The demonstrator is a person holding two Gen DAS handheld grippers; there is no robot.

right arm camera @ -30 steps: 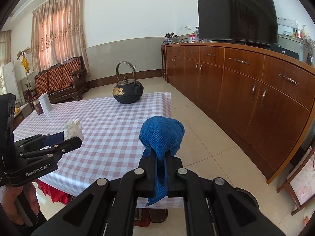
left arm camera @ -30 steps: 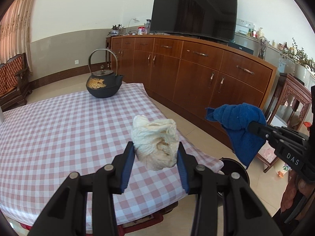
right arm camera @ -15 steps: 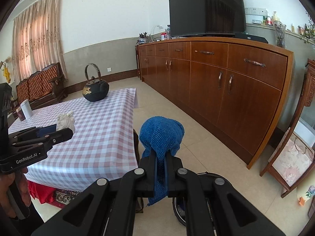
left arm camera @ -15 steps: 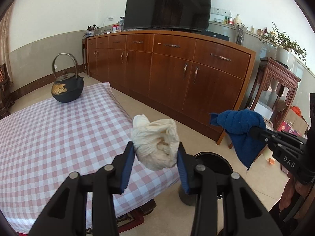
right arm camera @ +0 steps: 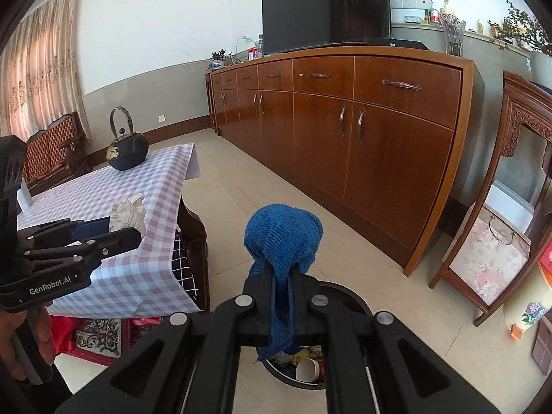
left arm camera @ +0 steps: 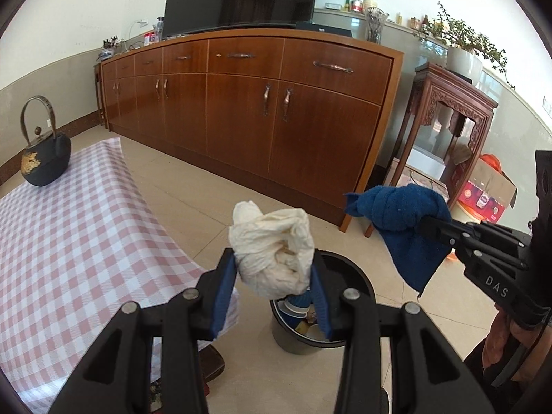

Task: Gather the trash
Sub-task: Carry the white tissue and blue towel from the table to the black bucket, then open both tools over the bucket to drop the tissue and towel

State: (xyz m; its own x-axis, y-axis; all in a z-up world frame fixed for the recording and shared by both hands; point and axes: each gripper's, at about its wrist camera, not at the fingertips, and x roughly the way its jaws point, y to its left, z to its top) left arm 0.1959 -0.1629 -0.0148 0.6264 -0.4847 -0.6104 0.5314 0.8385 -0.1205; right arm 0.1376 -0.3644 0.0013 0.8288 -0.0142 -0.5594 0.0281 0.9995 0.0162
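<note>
**Over the bin: both loads soft**

Between the left gripper (left arm camera: 274, 276) pads sat a crumpled cream paper wad (left arm camera: 272, 250), light and squashable, clamped at mid-bulk above the black round waste bin (left arm camera: 358, 276). Right gripper (right arm camera: 283, 291) pinched a limp blue knitted cloth (right arm camera: 283, 238) at its neck.

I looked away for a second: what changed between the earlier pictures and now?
Both tongs swung away from the checked table toward the black trash bin on the floor, now below them. Nothing was grabbed or released: the left tongs still clamp the crumpled white paper, the right tongs the blue cloth. The teapot stayed put.
</note>
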